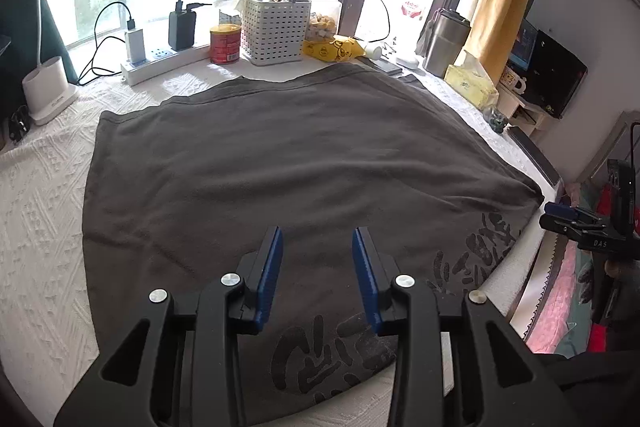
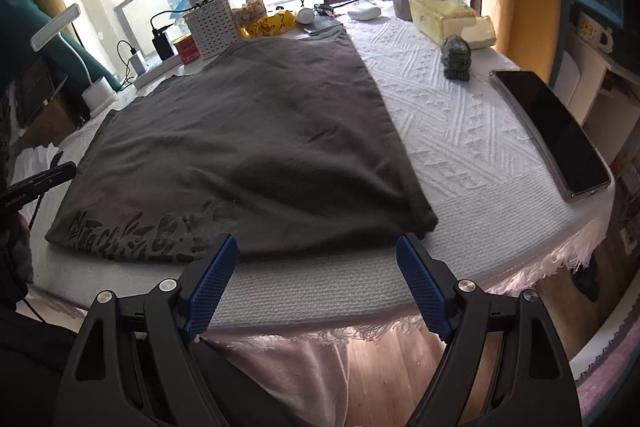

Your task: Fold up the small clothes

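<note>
Left wrist view: we see white textured tablecloth (image 1: pixel 44 211), dark grey T-shirt (image 1: pixel 288 163) spread flat on it, printed end nearest us, plain hem toward window. Print unreadable. We hold left gripper (image 1: pixel 317 277) above print, jaws partly apart, nothing between. Right gripper (image 2: pixel 316 283) hangs over near table edge just short of shirt, jaws wide, empty; "DAS" readable on its body.

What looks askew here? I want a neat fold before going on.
The grey shirt lies mostly flat, but its near right corner is humped with creases; otherwise nothing stands out.
</note>
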`<state>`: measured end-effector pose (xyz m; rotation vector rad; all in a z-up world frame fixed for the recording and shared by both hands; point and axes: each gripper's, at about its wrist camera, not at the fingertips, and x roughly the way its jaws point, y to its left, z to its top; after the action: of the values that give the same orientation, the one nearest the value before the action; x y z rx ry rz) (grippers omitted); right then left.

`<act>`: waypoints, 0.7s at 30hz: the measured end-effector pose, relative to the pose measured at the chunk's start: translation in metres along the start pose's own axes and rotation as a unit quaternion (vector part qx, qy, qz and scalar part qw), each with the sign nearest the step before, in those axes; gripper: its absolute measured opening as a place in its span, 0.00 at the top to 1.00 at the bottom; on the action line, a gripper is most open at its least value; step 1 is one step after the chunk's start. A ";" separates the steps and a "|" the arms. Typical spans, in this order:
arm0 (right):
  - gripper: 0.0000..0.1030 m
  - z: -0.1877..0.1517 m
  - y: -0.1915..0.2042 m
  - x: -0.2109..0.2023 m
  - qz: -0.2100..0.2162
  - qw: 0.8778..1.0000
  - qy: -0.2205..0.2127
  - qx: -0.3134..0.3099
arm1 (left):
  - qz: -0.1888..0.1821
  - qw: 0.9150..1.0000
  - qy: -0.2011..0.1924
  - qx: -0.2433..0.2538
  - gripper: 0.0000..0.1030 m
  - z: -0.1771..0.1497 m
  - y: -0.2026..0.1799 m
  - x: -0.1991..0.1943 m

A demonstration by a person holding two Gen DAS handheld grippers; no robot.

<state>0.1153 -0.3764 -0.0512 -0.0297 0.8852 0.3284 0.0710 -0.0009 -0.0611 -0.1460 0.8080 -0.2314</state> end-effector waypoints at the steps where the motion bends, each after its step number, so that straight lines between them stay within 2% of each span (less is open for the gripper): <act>1: 0.18 -0.002 0.001 0.004 0.004 1.000 0.006 0.002 | 0.002 1.000 0.000 -0.003 0.65 0.000 0.002 0.000; 3: 0.18 -0.003 0.001 0.013 0.000 1.000 0.015 0.011 | 0.005 1.000 0.000 -0.008 0.65 0.000 0.006 0.000; 10: 0.17 0.005 -0.004 0.023 0.011 0.997 -0.032 0.075 | 0.010 1.000 0.004 -0.007 0.65 0.004 0.010 0.001; 12: 0.14 0.012 -0.004 0.029 0.013 0.995 -0.041 0.088 | 0.011 1.000 0.006 -0.008 0.65 0.006 0.012 0.002; 21: 0.14 0.051 0.007 0.066 0.037 0.994 -0.042 0.098 | 0.027 0.999 0.008 -0.034 0.65 0.014 0.033 0.009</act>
<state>0.1904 -0.3435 -0.0686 0.1985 0.8322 0.3085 0.0917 0.0289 -0.0650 -0.1851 0.8356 -0.1545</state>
